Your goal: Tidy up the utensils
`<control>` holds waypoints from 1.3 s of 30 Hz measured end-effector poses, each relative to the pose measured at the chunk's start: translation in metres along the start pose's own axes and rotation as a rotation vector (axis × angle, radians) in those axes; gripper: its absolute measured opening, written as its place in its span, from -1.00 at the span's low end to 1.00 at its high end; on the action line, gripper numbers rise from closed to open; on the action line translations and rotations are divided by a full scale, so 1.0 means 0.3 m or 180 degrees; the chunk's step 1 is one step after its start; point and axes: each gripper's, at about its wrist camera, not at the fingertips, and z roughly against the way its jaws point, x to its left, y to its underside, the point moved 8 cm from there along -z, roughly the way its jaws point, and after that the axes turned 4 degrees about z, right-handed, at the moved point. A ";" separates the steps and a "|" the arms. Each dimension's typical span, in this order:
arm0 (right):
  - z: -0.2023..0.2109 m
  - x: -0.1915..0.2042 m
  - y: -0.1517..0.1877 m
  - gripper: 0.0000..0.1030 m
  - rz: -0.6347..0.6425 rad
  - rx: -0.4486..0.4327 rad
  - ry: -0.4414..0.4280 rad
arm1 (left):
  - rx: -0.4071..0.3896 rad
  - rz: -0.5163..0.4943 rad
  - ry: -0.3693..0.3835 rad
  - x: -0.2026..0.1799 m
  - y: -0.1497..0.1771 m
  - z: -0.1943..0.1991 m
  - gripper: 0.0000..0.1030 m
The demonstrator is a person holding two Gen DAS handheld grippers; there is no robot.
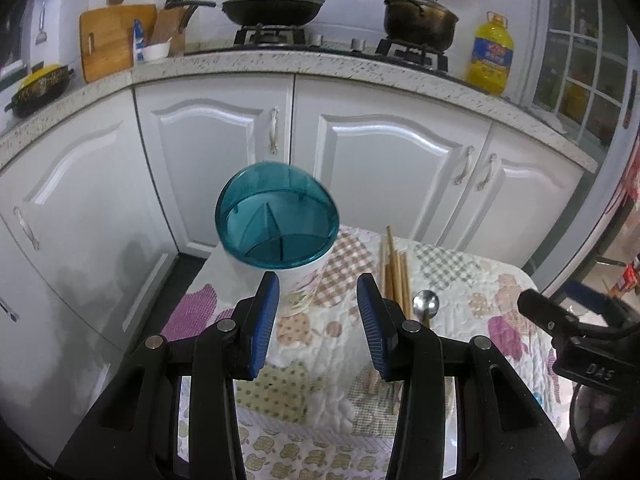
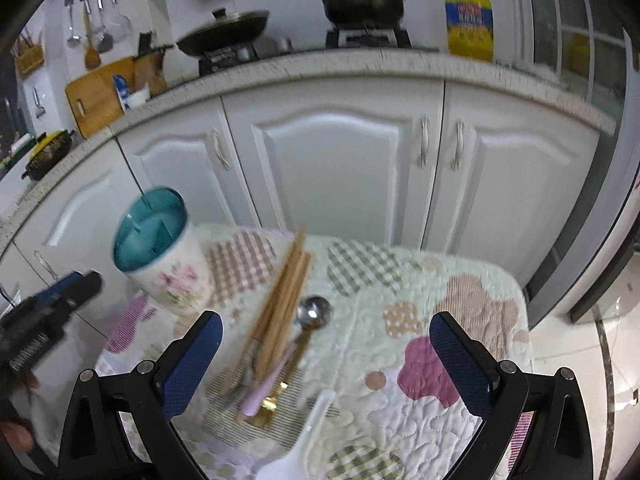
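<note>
A white floral utensil holder (image 1: 298,280) (image 2: 172,276) with a teal divided insert (image 1: 276,220) stands at the far left of the quilted table. Wooden chopsticks (image 1: 394,276) (image 2: 284,300) lie in a bundle beside it, next to a metal spoon (image 1: 425,304) (image 2: 314,312) with a pink handle, a gold utensil (image 2: 270,404) and a white spoon (image 2: 304,444). My left gripper (image 1: 318,284) is open just in front of the holder, with nothing held. My right gripper (image 2: 326,330) hovers wide open above the utensils. The other gripper (image 1: 560,320) (image 2: 52,312) shows at each view's edge.
The patchwork quilt (image 2: 440,288) covers a small table in front of white cabinets (image 1: 224,132). On the counter behind are a wok (image 1: 272,6), a pot (image 1: 418,18), a yellow oil bottle (image 1: 490,54), a cutting board (image 1: 108,40) and a knife block (image 1: 168,28).
</note>
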 end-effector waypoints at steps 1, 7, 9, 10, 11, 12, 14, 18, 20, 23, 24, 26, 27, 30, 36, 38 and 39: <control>0.018 0.011 -0.012 1.00 0.0015 -0.0036 0.0010 | -0.0018 -0.0012 0.0009 -0.006 -0.003 0.007 -0.23; 0.057 0.043 -0.035 1.00 -0.0014 -0.0111 -0.0006 | -0.0068 -0.0044 0.0041 -0.028 -0.012 0.035 -0.23; 0.066 0.047 -0.041 1.00 -0.0002 -0.0130 -0.0009 | -0.0065 -0.0041 0.0046 -0.028 -0.013 0.037 -0.23; 0.069 0.047 -0.043 1.00 0.0007 -0.0136 0.0001 | -0.0065 -0.0034 0.0052 -0.030 -0.013 0.039 -0.23; 0.072 0.048 -0.043 1.00 0.0007 -0.0145 0.0003 | -0.0070 -0.0035 0.0051 -0.033 -0.011 0.040 -0.23; 0.075 0.050 -0.044 1.00 0.0007 -0.0148 -0.0002 | -0.0070 -0.0036 0.0052 -0.039 -0.008 0.041 -0.23; 0.073 0.051 -0.042 1.00 0.0005 -0.0139 0.0004 | -0.0069 -0.0050 0.0051 -0.040 -0.006 0.045 -0.23; 0.072 0.052 -0.040 1.00 -0.0002 -0.0124 -0.0003 | -0.0066 -0.0053 0.0061 -0.043 -0.008 0.048 -0.23; 0.073 0.054 -0.040 1.00 -0.0002 -0.0125 0.0002 | -0.0069 -0.0054 0.0060 -0.042 -0.009 0.049 -0.23; 0.073 0.053 -0.041 1.00 0.0011 -0.0130 0.0001 | -0.0076 -0.0065 0.0058 -0.040 -0.013 0.052 -0.23; 0.073 0.054 -0.041 1.00 0.0010 -0.0129 -0.0001 | -0.0077 -0.0067 0.0056 -0.041 -0.013 0.052 -0.23; 0.073 0.055 -0.041 1.00 0.0005 -0.0131 -0.0003 | -0.0076 -0.0064 0.0060 -0.041 -0.013 0.052 -0.23; 0.073 0.057 -0.042 1.00 0.0011 -0.0131 0.0004 | -0.0075 -0.0064 0.0061 -0.043 -0.013 0.052 -0.23; 0.072 0.057 -0.042 1.00 0.0021 -0.0134 0.0016 | -0.0077 -0.0062 0.0058 -0.043 -0.013 0.052 -0.23; 0.069 0.053 -0.039 1.00 0.0019 -0.0122 0.0046 | -0.0077 -0.0069 0.0070 -0.048 -0.016 0.052 -0.23; 0.066 0.050 -0.039 1.00 0.0016 -0.0113 0.0047 | -0.0076 -0.0069 0.0066 -0.048 -0.016 0.052 -0.23; 0.066 0.050 -0.038 1.00 0.0014 -0.0111 0.0048 | -0.0076 -0.0065 0.0062 -0.049 -0.016 0.051 -0.23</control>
